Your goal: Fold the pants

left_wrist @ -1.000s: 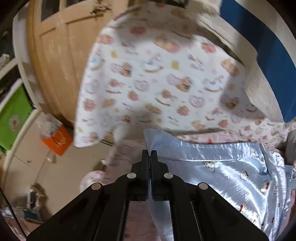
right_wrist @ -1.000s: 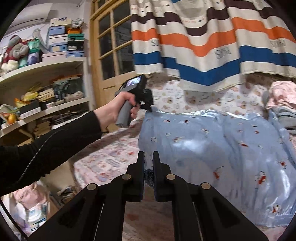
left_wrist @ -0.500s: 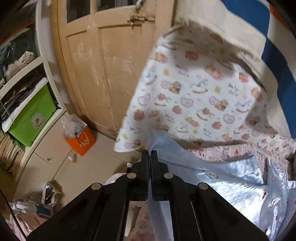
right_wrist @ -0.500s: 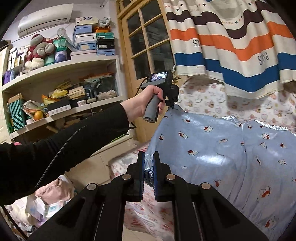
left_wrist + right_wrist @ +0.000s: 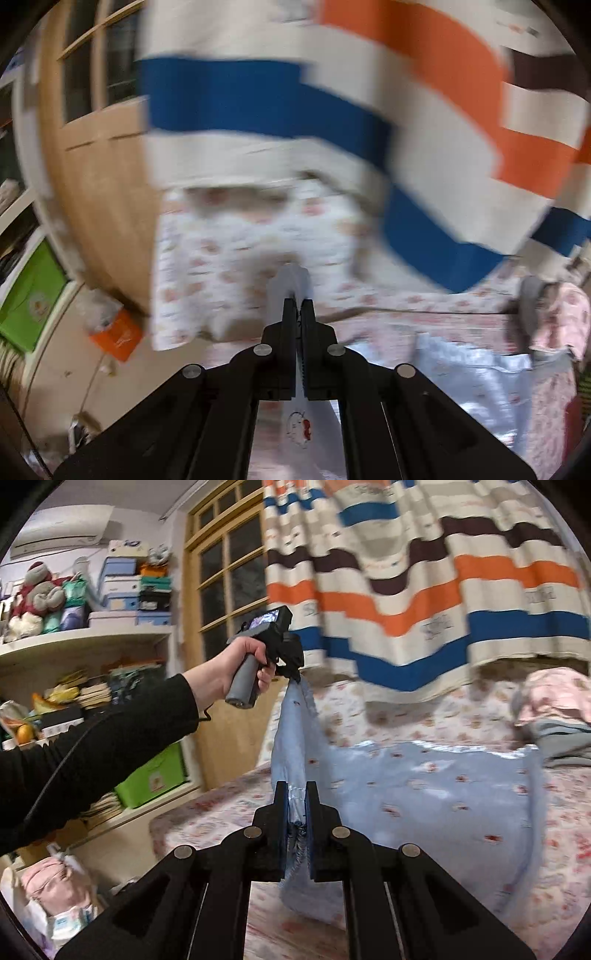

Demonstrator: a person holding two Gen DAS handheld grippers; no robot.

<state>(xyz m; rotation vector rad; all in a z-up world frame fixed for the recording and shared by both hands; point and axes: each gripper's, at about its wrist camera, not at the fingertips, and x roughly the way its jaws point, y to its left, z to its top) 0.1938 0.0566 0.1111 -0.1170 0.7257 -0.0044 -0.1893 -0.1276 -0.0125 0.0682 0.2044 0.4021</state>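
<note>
The pants (image 5: 424, 786) are light blue satin with small cartoon prints. Their far part lies on the bed; the near edge is lifted in the air. My right gripper (image 5: 296, 788) is shut on a bunched edge of the pants. My left gripper (image 5: 299, 306) is shut on another edge of the pants (image 5: 476, 373), which hang below it. In the right wrist view the left gripper (image 5: 293, 674) is held high to the left, with the blue cloth stretched down from it to my right gripper.
The bed (image 5: 565, 834) has a pink floral sheet. A striped curtain (image 5: 424, 590) hangs behind it. Folded clothes (image 5: 554, 709) lie at the back right. A wooden door (image 5: 99, 177), shelves (image 5: 85, 642) and a green box (image 5: 155, 775) stand to the left.
Both grippers have risen and lifted the near edge of the pants off the bed. The left gripper now points up at the curtain, and the cloth between the grippers has drawn narrower.
</note>
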